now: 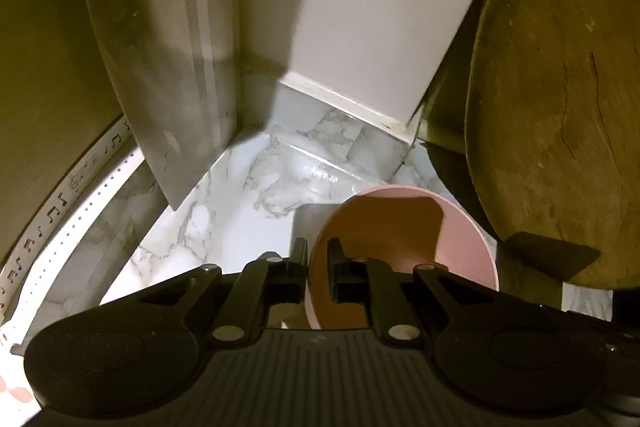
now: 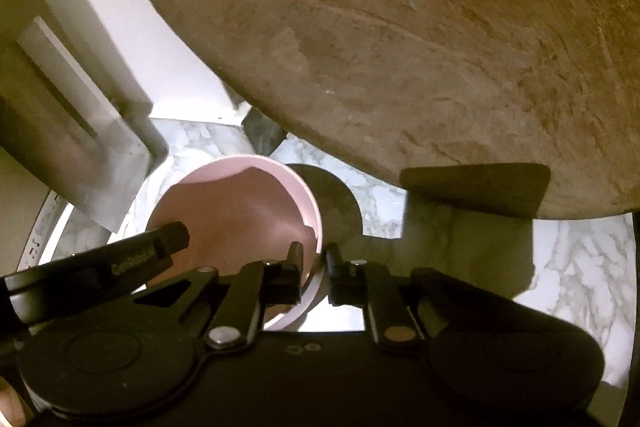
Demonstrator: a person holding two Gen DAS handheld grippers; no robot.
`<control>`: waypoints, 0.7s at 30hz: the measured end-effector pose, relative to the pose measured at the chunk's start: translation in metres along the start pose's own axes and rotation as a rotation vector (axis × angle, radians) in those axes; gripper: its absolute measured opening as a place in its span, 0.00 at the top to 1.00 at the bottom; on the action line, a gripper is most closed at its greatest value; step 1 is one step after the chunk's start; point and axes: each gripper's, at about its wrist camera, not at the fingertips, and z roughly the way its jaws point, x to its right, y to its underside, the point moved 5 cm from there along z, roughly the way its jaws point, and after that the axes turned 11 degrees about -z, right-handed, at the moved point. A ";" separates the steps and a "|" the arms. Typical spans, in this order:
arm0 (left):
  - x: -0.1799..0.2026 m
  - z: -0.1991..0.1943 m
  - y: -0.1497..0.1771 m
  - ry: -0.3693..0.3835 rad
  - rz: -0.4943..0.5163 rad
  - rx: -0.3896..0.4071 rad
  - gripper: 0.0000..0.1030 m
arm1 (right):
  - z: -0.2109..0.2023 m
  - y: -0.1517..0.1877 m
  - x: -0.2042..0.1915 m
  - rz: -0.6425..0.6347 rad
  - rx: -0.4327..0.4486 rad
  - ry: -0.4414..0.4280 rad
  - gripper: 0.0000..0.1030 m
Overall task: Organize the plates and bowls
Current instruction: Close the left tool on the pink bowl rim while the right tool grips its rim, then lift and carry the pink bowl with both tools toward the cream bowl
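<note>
Left gripper (image 1: 318, 269) is pinched tight on the left rim of the round pink plastic bowl (image 1: 404, 251), one finger inside, one outside; right gripper (image 2: 314, 269) is clamped likewise on the opposite rim. The bowl sits on the white marble-patterned counter (image 1: 240, 187), beside the big round wooden board (image 2: 400, 47). Judged step: two-handed grasp made, lift pending; the next move calls for an even, level raise clear of the board.

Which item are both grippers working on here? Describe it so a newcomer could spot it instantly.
Start at the white marble-patterned counter, beside the big round wooden board leaning upright. At the board's foot sits a pink bowl, with the left gripper and right gripper each clamping opposite sides of its rim. It is the only pink, round dish in view.
</note>
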 end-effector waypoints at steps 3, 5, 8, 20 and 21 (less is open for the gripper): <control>-0.002 -0.003 0.004 -0.001 0.002 -0.006 0.90 | -0.002 0.003 -0.002 -0.006 -0.007 0.007 0.92; -0.003 -0.007 0.006 -0.003 0.004 -0.009 0.90 | -0.004 0.005 -0.004 -0.011 -0.009 0.007 0.92; -0.004 -0.016 0.009 -0.003 0.012 -0.004 0.90 | -0.009 0.009 -0.007 -0.015 -0.013 0.007 0.92; -0.010 -0.060 0.027 0.026 0.039 -0.013 0.90 | -0.046 0.022 -0.019 -0.022 0.011 0.010 0.92; -0.012 -0.064 0.027 0.031 0.041 -0.012 0.90 | -0.049 0.023 -0.020 -0.023 0.015 0.010 0.92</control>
